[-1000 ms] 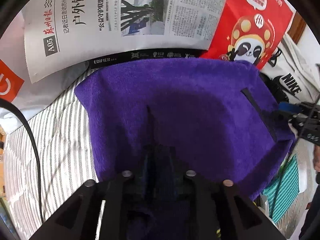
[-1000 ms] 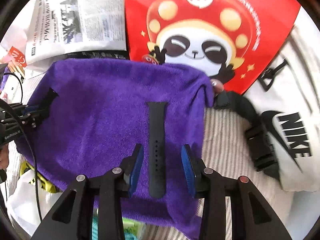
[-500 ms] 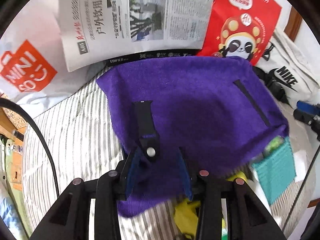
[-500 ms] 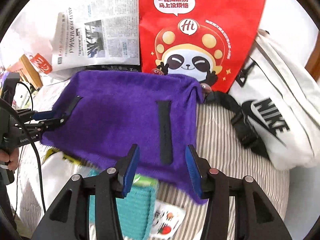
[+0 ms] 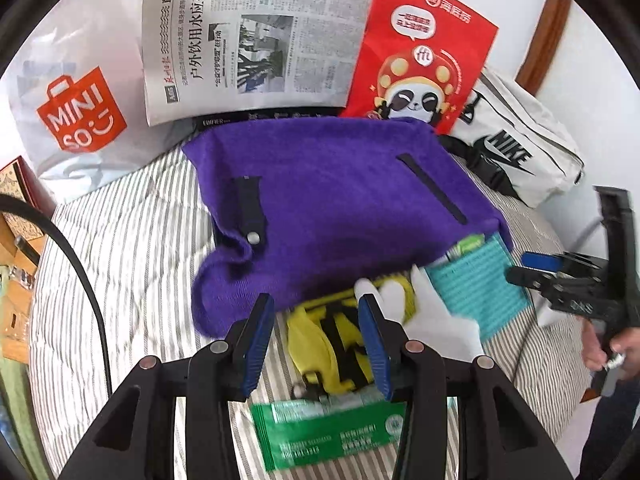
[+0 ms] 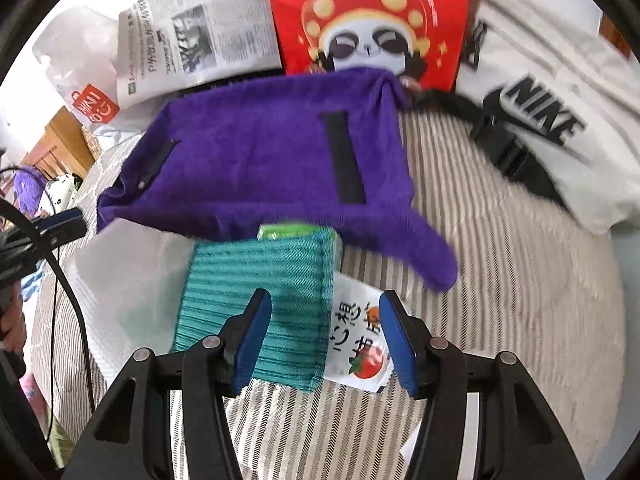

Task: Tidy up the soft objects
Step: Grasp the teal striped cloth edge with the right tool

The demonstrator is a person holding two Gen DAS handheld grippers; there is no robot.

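A purple towel (image 5: 332,200) lies spread on the striped bed, with one black watch strap (image 5: 250,208) on its left part and another (image 5: 432,188) on its right. My left gripper (image 5: 316,320) hovers just short of the towel's near edge, over a yellow and black soft item (image 5: 332,344). Its jaws are opening, with nothing pinched. My right gripper (image 6: 324,320) hangs above a teal knitted cloth (image 6: 264,300) and a tomato snack packet (image 6: 360,340). Its jaws are opening too and grip nothing. The towel (image 6: 260,168) and a strap (image 6: 346,160) lie beyond it.
A newspaper (image 5: 256,44), a red panda bag (image 5: 420,52), a white Nike bag (image 5: 516,148) and a Miniso bag (image 5: 80,108) line the far side. A green packet (image 5: 332,436) lies below the left fingers. A person's hand (image 5: 604,348) is at the right.
Both grippers have drawn back from the towel and their jaws have widened. The towel's near edge now rests loose. The teal cloth, yellow item and packets have come into view.
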